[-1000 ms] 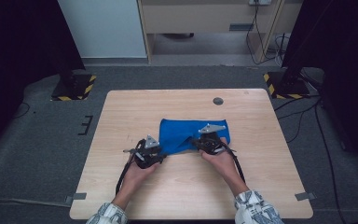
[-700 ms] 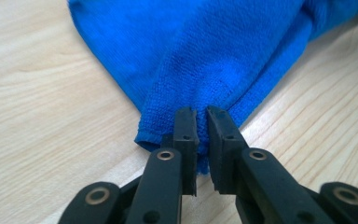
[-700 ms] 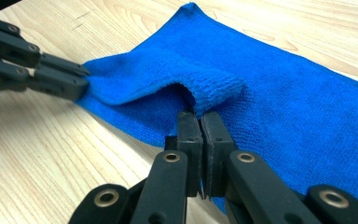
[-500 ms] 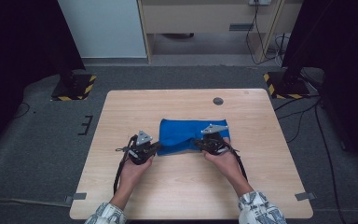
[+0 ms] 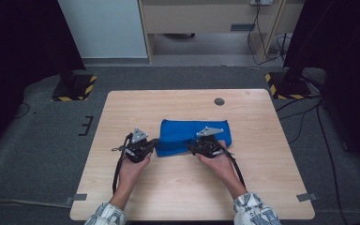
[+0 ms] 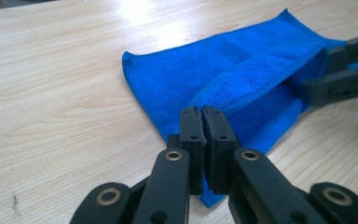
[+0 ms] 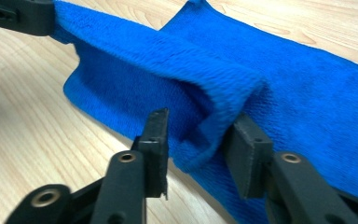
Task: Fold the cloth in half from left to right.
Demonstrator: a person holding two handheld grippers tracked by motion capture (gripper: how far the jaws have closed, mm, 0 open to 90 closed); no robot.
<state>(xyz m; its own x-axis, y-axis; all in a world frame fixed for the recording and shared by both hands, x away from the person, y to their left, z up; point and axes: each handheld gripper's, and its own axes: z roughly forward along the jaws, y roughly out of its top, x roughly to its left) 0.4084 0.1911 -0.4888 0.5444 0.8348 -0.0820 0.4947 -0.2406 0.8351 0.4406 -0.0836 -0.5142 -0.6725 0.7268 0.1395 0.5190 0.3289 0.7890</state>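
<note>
High view: a folded blue cloth (image 5: 194, 137) lying near the middle of the pale wooden desk (image 5: 272, 168), its near edge lifted between two hand-held tongs. Left tongs (image 5: 151, 144) at the cloth's near left corner, right tongs (image 5: 194, 148) on the near edge toward the right. Forearms in patterned sleeves (image 5: 253, 211) coming in from the bottom. A small dark round cap (image 5: 219, 101) set in the desk toward the far side, well apart from the cloth.

Left gripper view: left tongs (image 6: 203, 114) clamped tight, pads meeting on the corner of the cloth (image 6: 205, 70), with the pinched edge raised off the desk (image 6: 51, 93) and running as a taut ridge toward the right tongs (image 6: 328, 70) at the upper right.

Right gripper view: right tongs (image 7: 198, 128) having just been opening, jaws now standing apart. A rolled fold of the cloth (image 7: 279, 79) sitting between them, resting against the right-hand pad (image 7: 244, 140), with a clear gap to the left-hand one. Left tongs (image 7: 51, 16) at the upper left corner, gripping the far end of the same raised edge.
</note>
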